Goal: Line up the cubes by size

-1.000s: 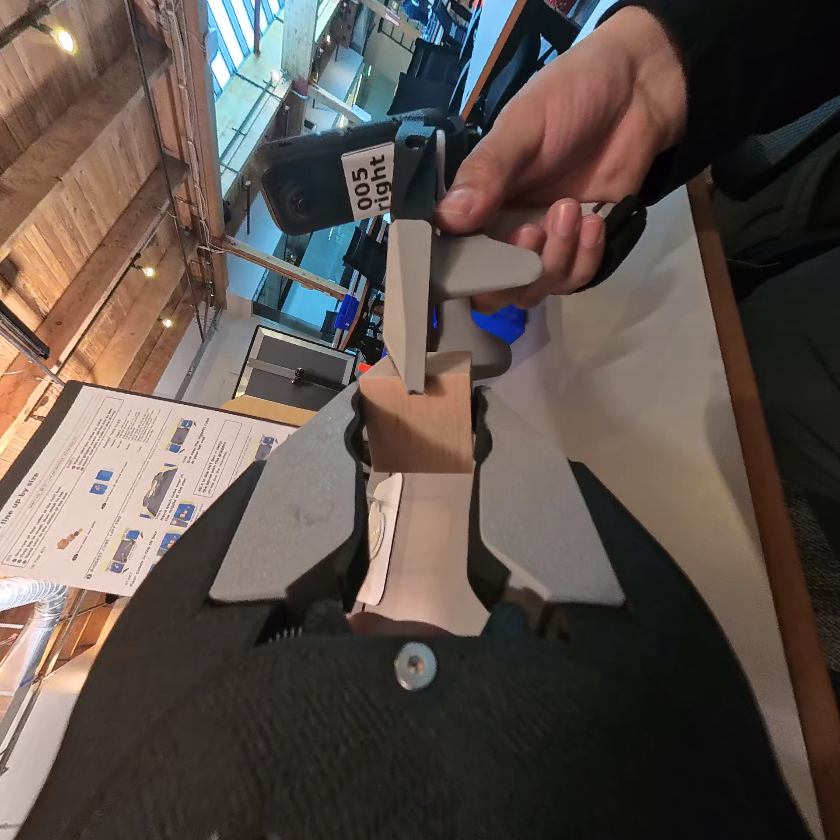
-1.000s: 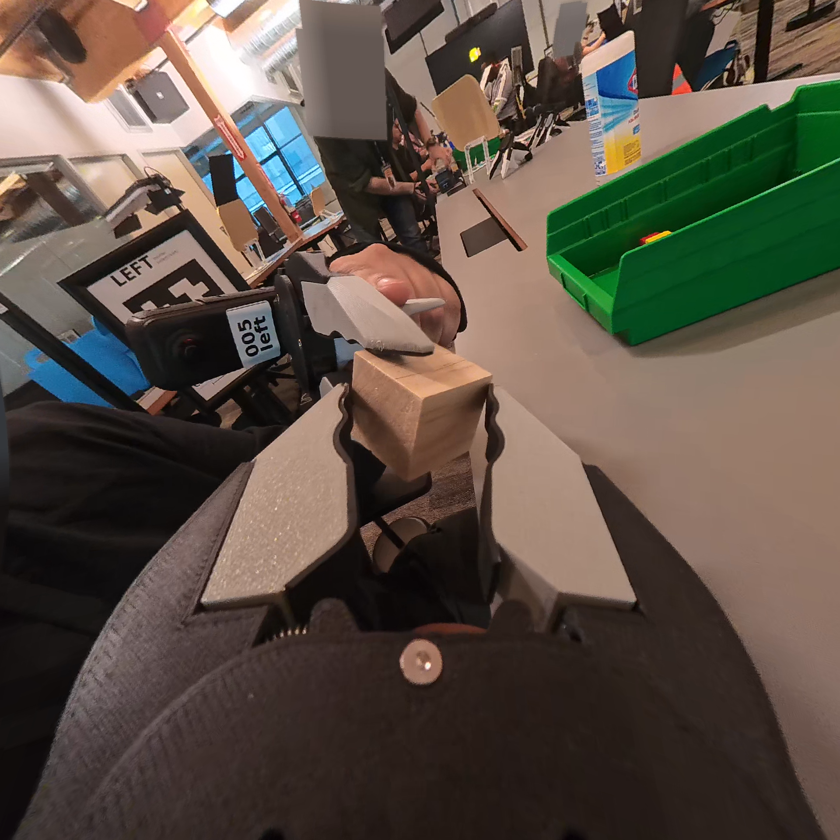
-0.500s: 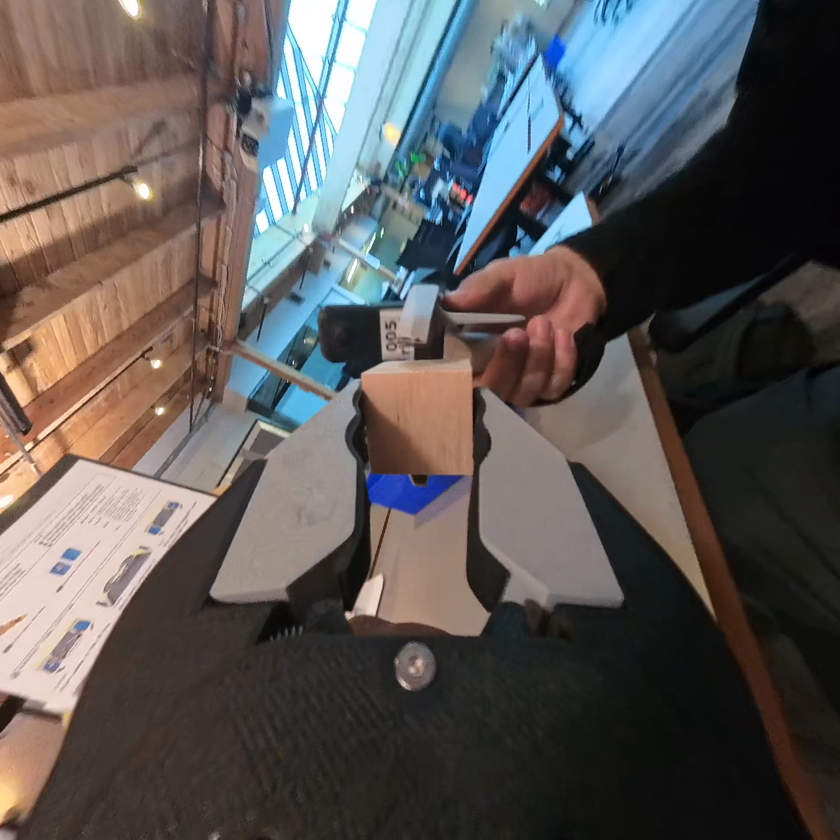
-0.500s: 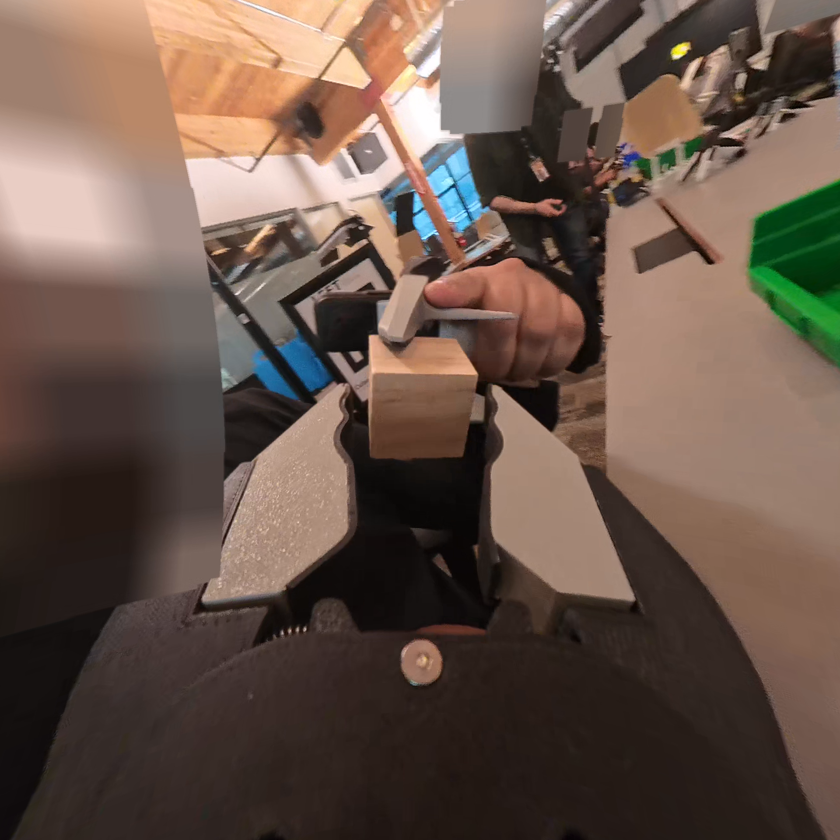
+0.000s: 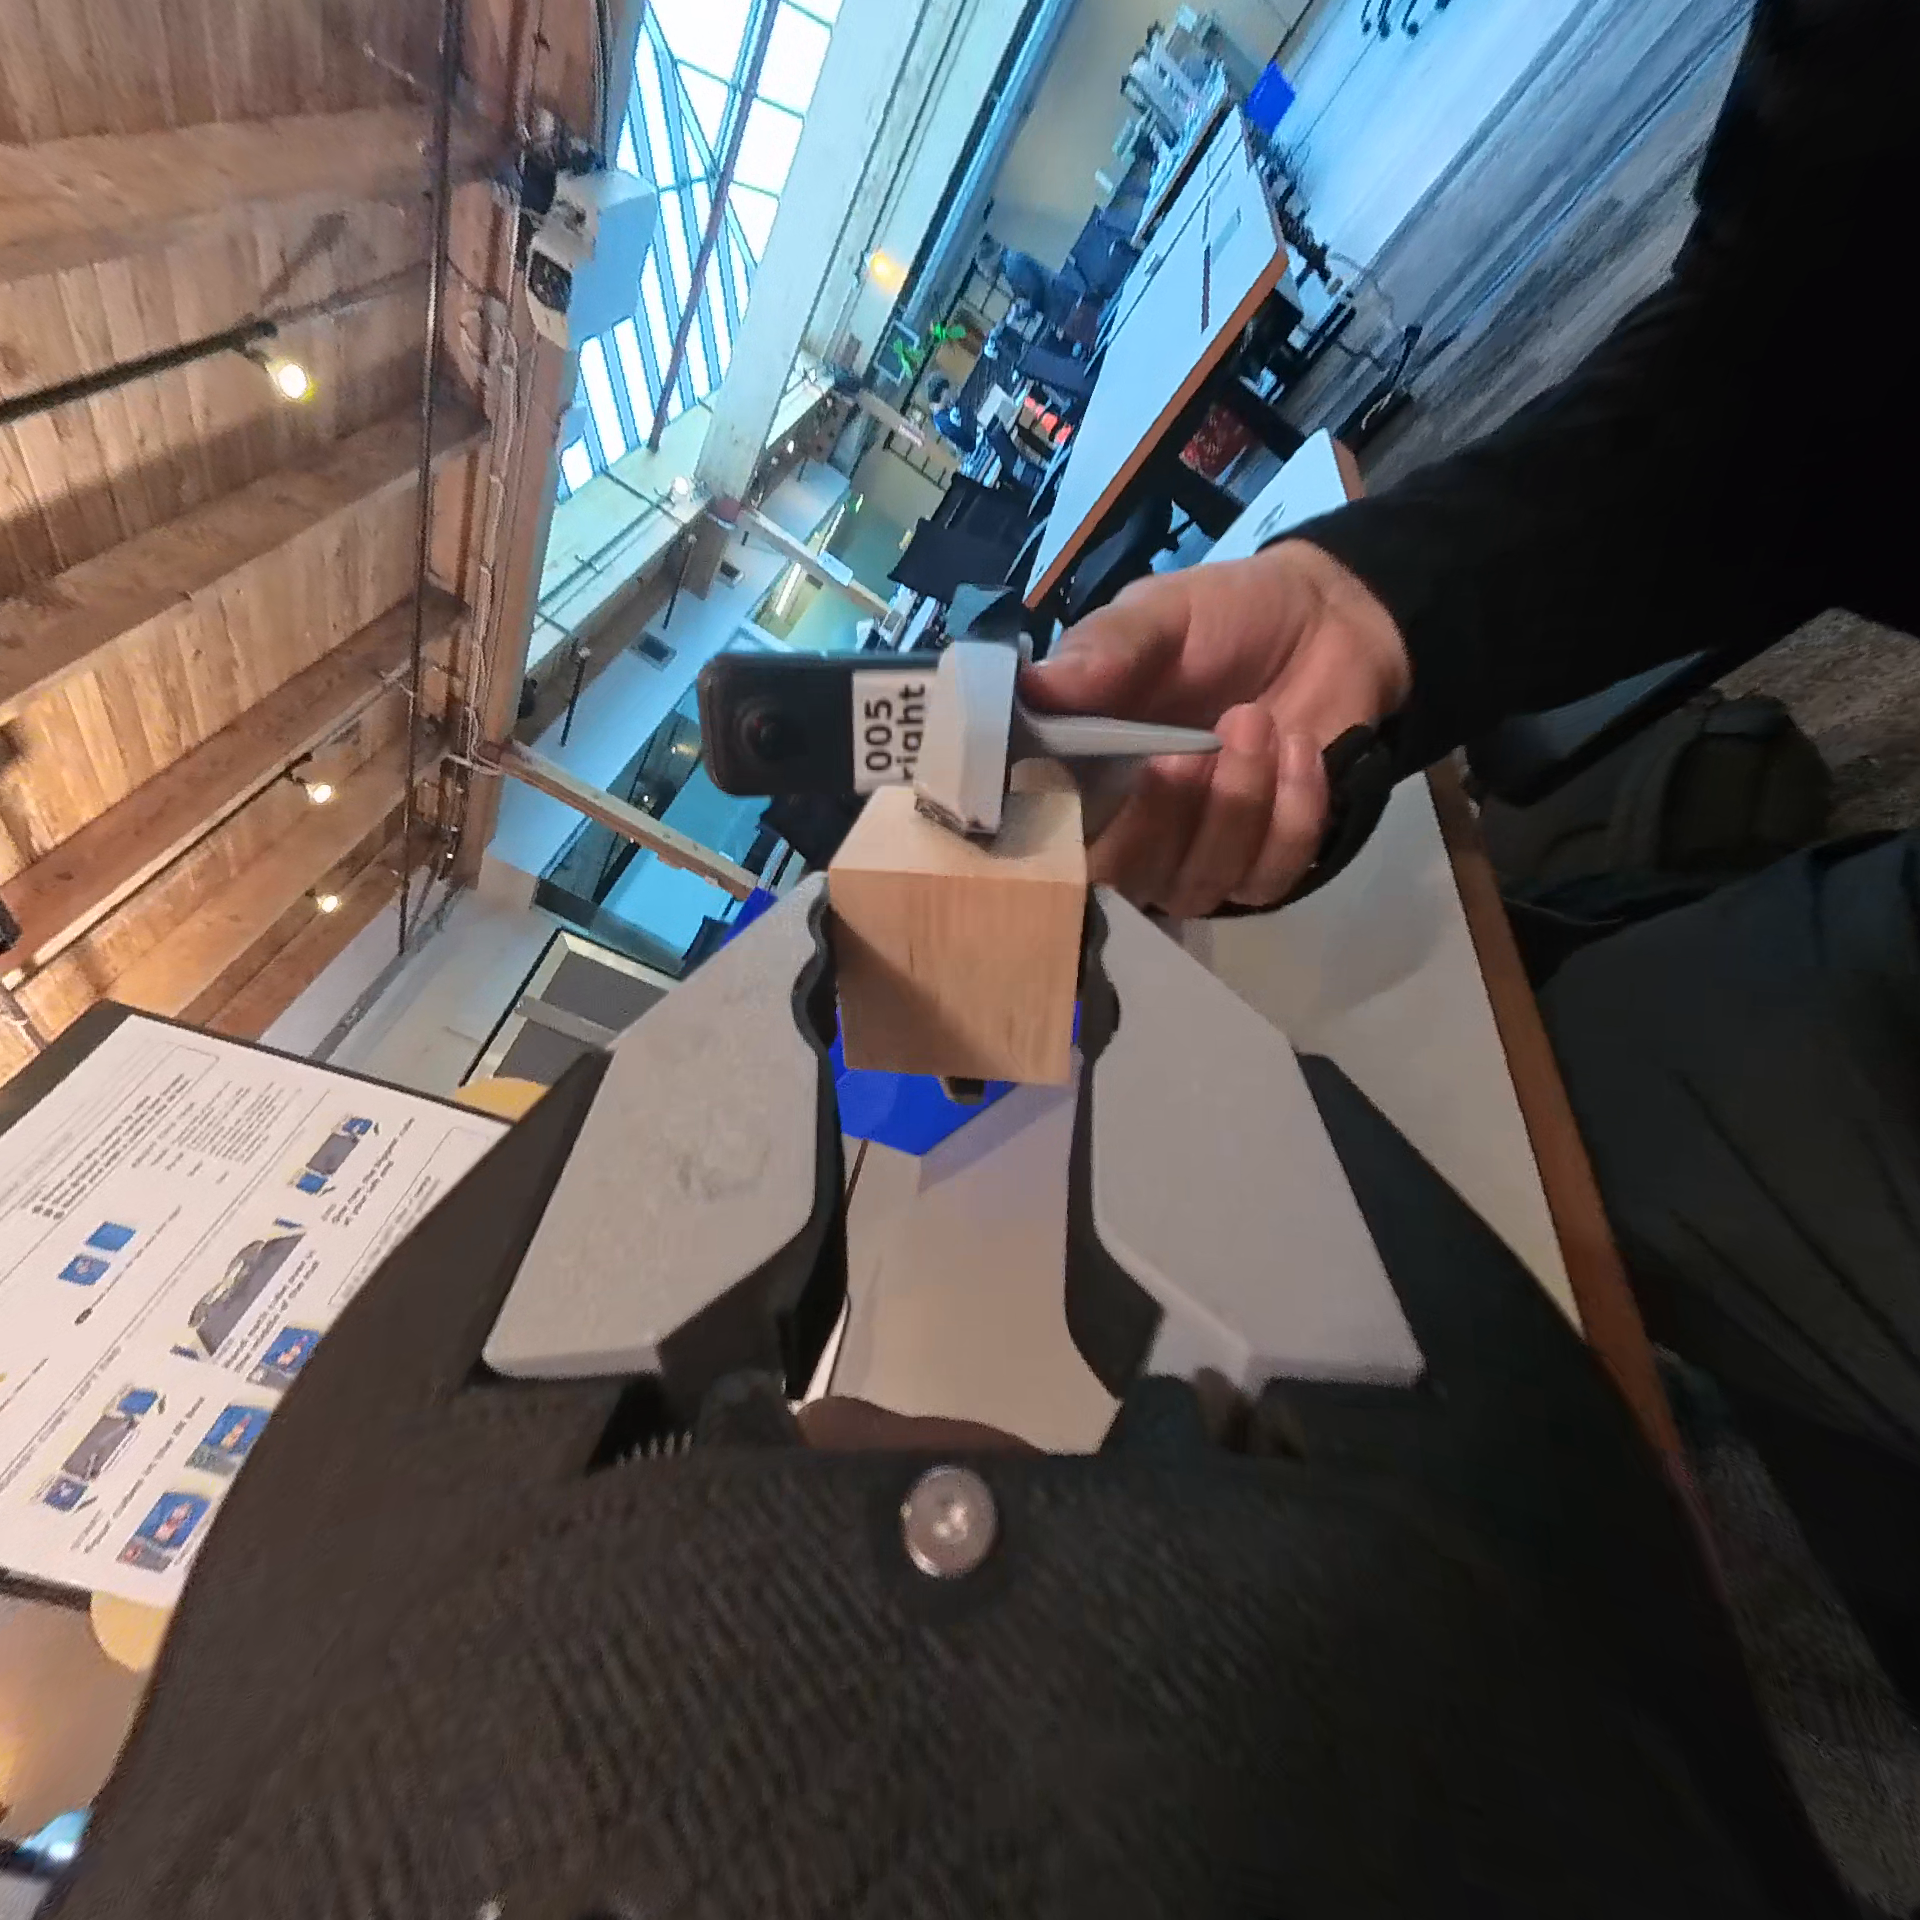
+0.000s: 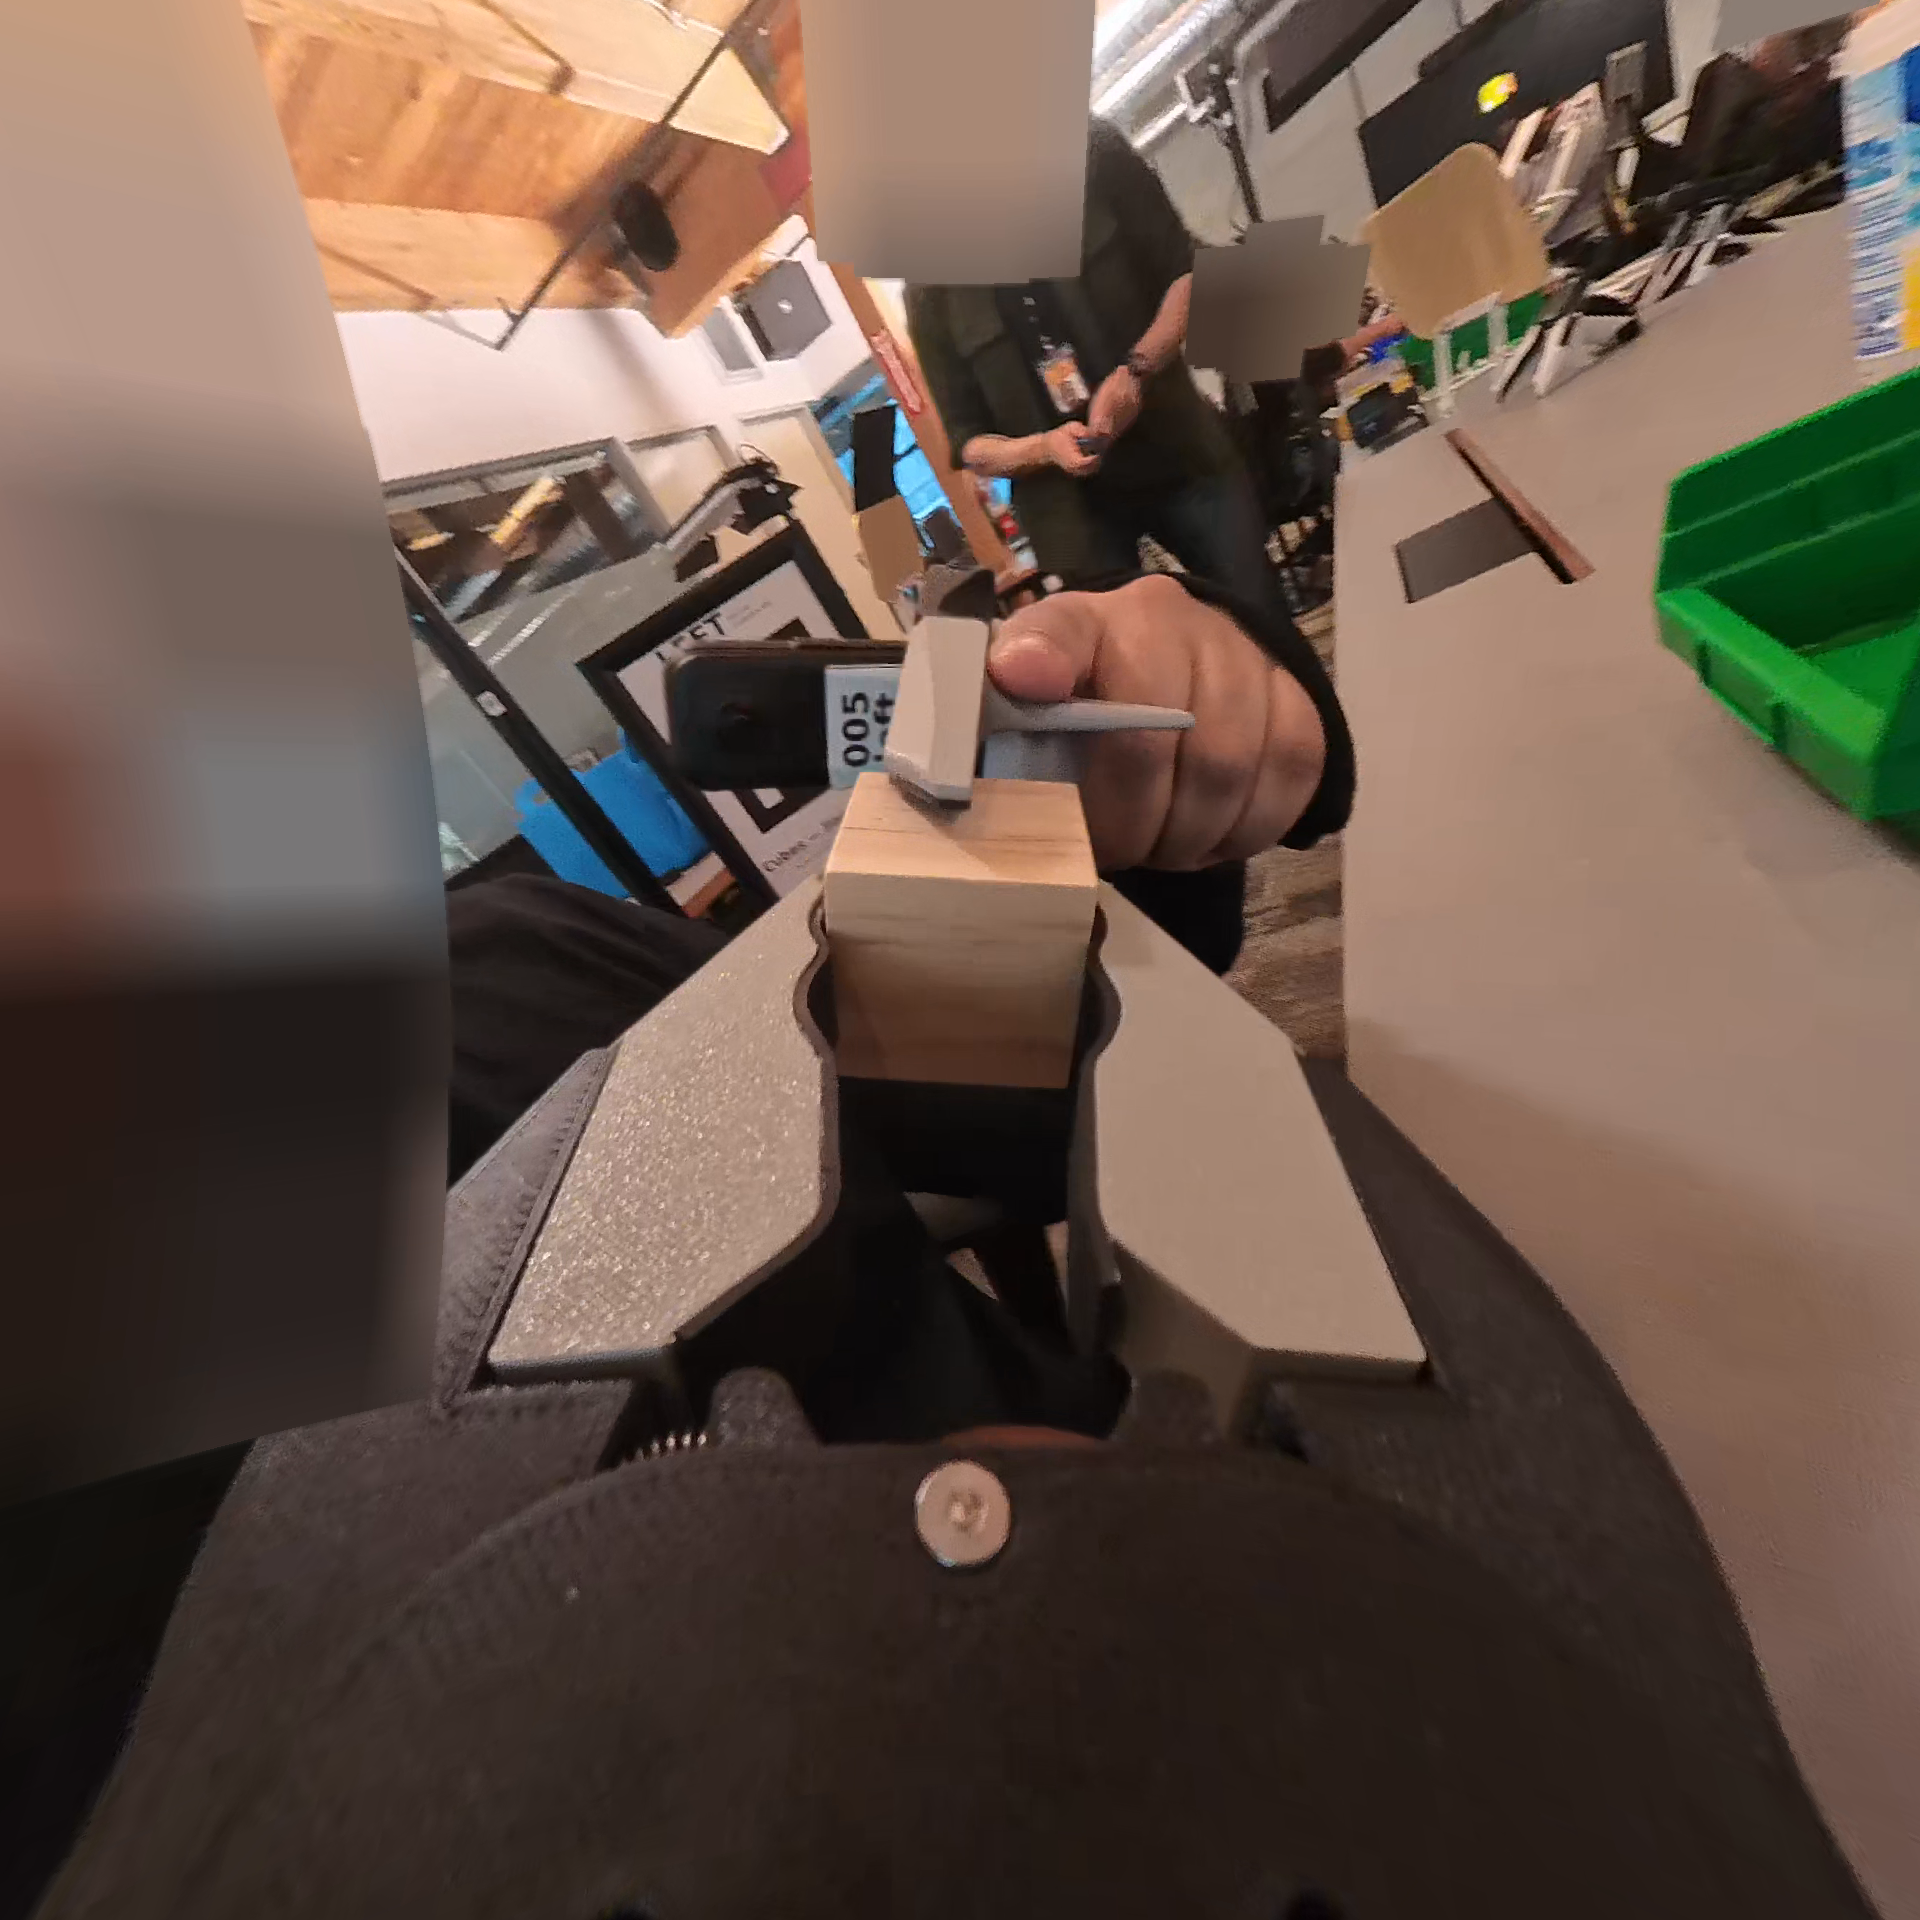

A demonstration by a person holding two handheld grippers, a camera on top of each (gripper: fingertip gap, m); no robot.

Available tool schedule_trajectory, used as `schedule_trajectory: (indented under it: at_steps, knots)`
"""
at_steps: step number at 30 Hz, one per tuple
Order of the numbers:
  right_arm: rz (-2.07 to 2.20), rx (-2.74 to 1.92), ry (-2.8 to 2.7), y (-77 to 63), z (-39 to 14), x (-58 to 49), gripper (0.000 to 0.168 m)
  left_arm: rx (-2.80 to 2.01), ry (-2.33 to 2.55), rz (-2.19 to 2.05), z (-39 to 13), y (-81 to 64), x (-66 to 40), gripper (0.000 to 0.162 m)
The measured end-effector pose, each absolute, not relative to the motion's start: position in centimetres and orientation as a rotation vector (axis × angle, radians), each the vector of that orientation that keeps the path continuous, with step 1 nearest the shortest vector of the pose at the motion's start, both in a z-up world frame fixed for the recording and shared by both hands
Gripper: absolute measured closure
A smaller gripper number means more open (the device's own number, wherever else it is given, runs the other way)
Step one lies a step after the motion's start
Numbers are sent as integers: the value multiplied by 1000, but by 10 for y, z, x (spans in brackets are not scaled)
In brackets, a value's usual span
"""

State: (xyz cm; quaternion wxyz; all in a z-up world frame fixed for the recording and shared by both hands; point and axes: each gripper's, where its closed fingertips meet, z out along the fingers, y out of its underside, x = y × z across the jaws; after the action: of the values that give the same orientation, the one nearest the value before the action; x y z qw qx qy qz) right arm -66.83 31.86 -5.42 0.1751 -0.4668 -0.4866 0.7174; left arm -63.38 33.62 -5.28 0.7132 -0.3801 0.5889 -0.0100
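One pale wooden cube (image 5: 961, 987) is held in the air between both grippers, which face each other. In the left wrist view my left gripper (image 5: 956, 925) is shut on its two sides. The right gripper's upper finger (image 5: 971, 758) presses on the cube's top, with a hand behind it. In the right wrist view the same cube (image 6: 961, 966) sits between my right gripper's (image 6: 961, 925) closed fingers. The left gripper's upper finger (image 6: 940, 727) rests on its top. No other cubes are in view.
A white table (image 5: 1382, 1018) with a brown edge and a blue object (image 5: 904, 1112) lie beyond the cube. An instruction sheet (image 5: 156, 1299) stands at left. The grey table (image 6: 1610, 935) at right carries a green bin (image 6: 1808, 623). A person (image 6: 1070, 416) stands behind.
Both grippers have swung round together with the cube between them. The facing gripper's finger, which stood upright across the cube a second ago, now lies over its top. The green bin has slid to the right edge.
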Motion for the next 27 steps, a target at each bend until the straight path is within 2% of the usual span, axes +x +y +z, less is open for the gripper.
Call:
schedule_trajectory:
  at_steps: [5, 7, 9, 11, 14, 19, 27]
  knots:
    - [1838, -1364, -1390, 339, -59, -662, 126, -947, 1301, 46, -64, 356, -640, 119]
    - [1852, -1339, -1357, 350, -50, -652, 126, -973, 1267, 49, -60, 360, -645, 124]
    - [1859, -1320, -1250, 372, -36, -637, 126, -978, 1223, 53, -54, 362, -654, 162]
    - [1789, -1307, -1164, 402, -22, -614, 126, -1006, 1194, 75, -51, 366, -665, 162]
    - [1377, -1338, -1132, 471, -20, -571, 126, -1062, 1170, 111, -51, 370, -683, 162]
    - [616, -1417, -1463, 582, -70, -511, 125, -1081, 1132, 135, -49, 374, -703, 162]
    - [227, -1736, -1964, 662, -166, -453, 125, -1115, 1167, 148, -62, 384, -700, 162]
